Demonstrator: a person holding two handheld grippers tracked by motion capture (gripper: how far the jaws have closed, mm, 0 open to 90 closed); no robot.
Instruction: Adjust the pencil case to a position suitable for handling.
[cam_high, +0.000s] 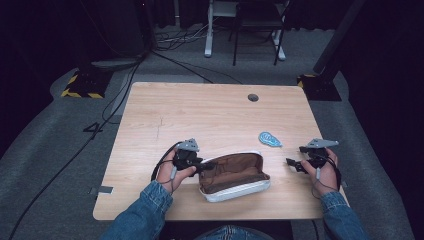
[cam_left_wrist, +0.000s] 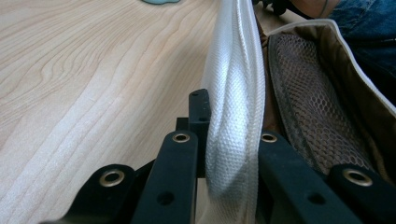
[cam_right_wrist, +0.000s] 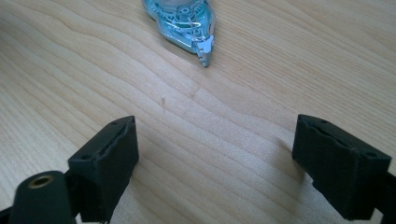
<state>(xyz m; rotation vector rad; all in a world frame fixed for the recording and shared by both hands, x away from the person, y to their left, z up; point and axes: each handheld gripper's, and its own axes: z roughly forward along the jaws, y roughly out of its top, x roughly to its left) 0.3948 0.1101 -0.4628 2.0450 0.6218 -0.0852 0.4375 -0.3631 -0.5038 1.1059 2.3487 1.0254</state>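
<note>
A light wooden table (cam_high: 200, 107) with pale grain stands on grey carpet (cam_high: 45, 150) — a round dark grommet (cam_high: 253, 97) sits near its far edge. Black cables (cam_high: 115, 95) trail across the floor on the left. Beyond the far edge stand white and dark furniture legs (cam_high: 207, 35), and yellow-black striped bases (cam_high: 80, 85) flank the far corners — the surroundings lie in darkness.

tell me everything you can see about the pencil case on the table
The pencil case is a long soft pouch, white woven fabric outside, brown lining with a dark mesh pocket inside. It lies open on the wooden table near the person's edge, mouth facing up. The left gripper is shut on its white rim at the left end. The blue tape dispenser lies apart from it.
</note>
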